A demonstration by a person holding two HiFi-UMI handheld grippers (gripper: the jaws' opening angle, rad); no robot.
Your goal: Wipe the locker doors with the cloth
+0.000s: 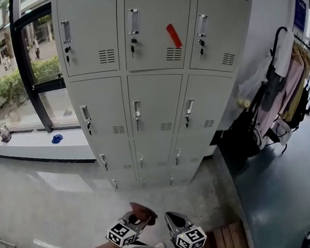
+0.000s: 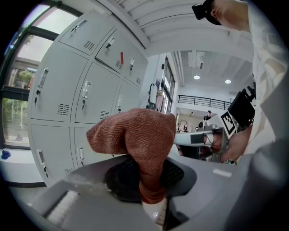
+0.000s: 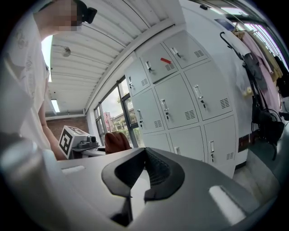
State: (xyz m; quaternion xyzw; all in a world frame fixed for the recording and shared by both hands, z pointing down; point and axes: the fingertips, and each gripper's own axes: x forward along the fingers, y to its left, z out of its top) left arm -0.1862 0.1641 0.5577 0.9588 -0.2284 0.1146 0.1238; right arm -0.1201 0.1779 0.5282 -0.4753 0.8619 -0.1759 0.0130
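Both arms are cut off by the near edge of the head view, so only the marker cubes and jaw ends show. The lowest doors of the lockers (image 1: 152, 101) are small and hard to read. The left gripper (image 2: 151, 198) is held low and near, well apart from the lockers, and pinches the rust-brown cloth (image 2: 135, 135), which bunches above its jaws. The right gripper (image 3: 137, 193) is just beside it on the right and tilts up toward the lockers, its jaws drawn together on nothing.

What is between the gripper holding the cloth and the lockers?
Only bare grey floor, seen in the head view: the left gripper, shut on the cloth, is well short of the lockers.
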